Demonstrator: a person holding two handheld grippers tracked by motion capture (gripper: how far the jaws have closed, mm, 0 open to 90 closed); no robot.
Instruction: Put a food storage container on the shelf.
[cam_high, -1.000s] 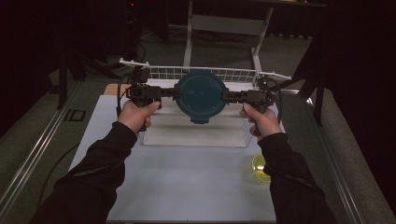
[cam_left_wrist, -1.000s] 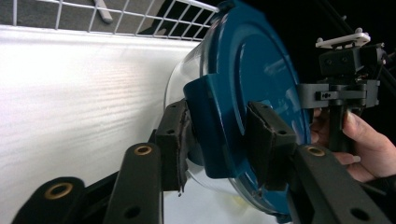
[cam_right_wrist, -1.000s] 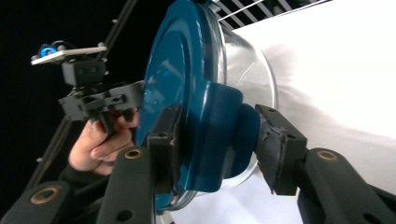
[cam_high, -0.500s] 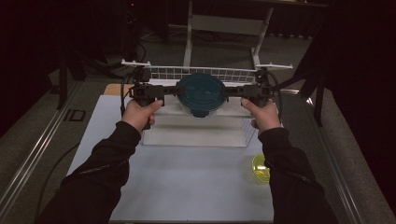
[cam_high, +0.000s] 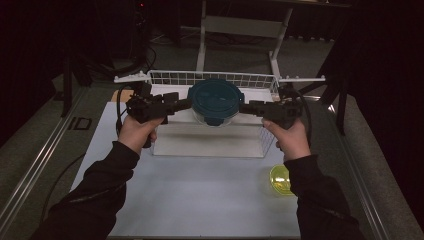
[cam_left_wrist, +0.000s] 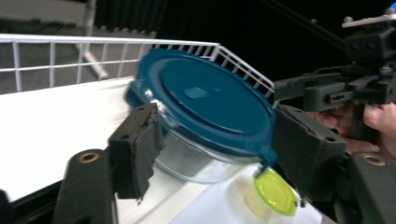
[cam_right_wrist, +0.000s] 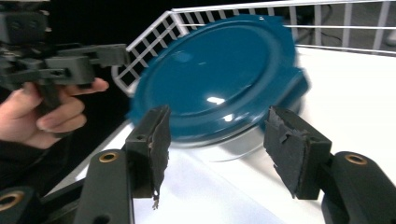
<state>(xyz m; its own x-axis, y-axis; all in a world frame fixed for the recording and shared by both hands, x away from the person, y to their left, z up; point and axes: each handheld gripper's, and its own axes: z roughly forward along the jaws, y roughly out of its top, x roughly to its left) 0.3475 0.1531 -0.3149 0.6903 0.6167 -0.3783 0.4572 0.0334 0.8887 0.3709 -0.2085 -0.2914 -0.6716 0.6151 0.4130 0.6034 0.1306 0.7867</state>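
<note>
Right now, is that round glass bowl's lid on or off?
On. The teal lid covers the glass bowl, its side tabs folded down over the rim.

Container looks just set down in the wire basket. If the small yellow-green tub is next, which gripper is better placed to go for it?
Right, probably. The yellow-green tub sits at the table's right near corner, just beside the right forearm. The right gripper, jaws open, is off the blue-lidded container. The left gripper would have to cross the whole table.

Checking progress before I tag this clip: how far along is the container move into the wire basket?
Done: the lidded container sits inside the wire basket. In hand: both grippers, left and right, flank it; their jaws have just been opening and the pads stand off it. Left: drawing both hands clear. The yellow-green cup sits on the table outside the basket.
</note>
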